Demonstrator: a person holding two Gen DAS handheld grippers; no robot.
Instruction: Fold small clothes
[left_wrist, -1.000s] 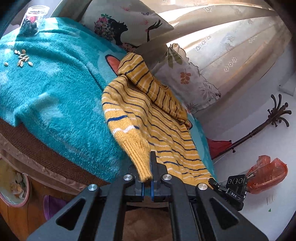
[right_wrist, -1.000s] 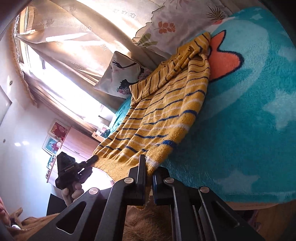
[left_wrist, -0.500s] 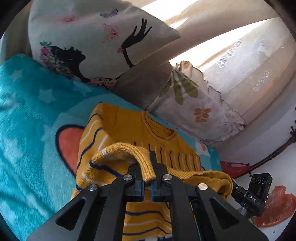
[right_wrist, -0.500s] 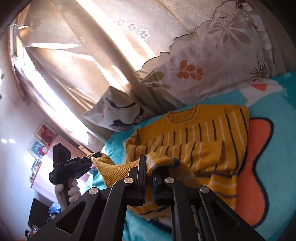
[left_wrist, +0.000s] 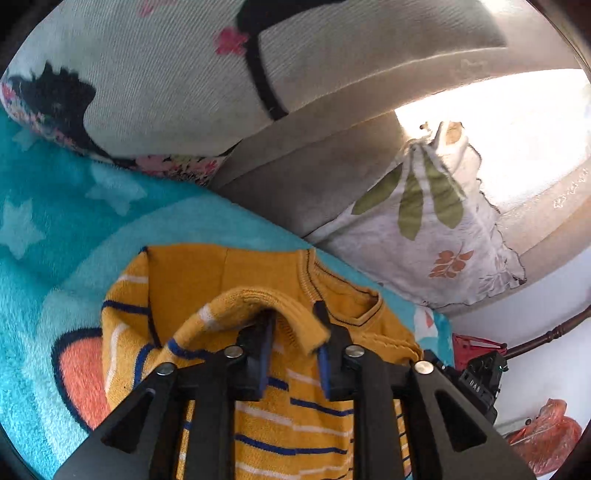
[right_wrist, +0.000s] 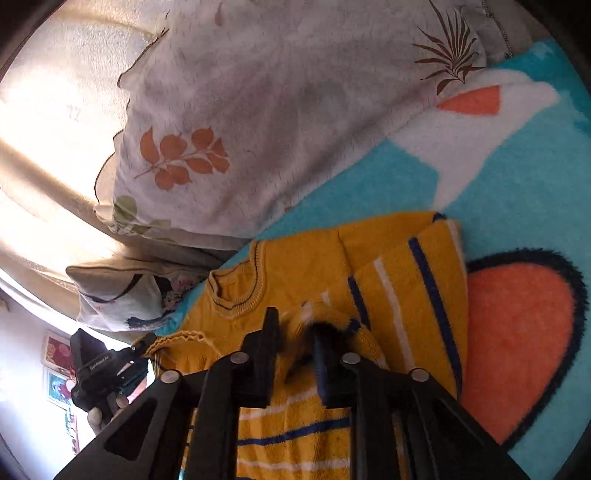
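Both grippers spread: left gripper (left_wrist: 293, 338) and right gripper (right_wrist: 295, 336) let the hem drop just ahead, near the collar, so the yellow striped sweater (left_wrist: 258, 280) lies doubled on the teal blanket (left_wrist: 74, 229).

Yellow sweater (left_wrist: 295, 417), blue-and-white stripes; turquoise blanket (left_wrist: 74, 229)

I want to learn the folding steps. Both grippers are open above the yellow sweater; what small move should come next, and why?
Probably draw both grippers back. The left gripper and right gripper stand open, and the hem already lies folded up near the collar of the yellow sweater, so the fold looks placed.
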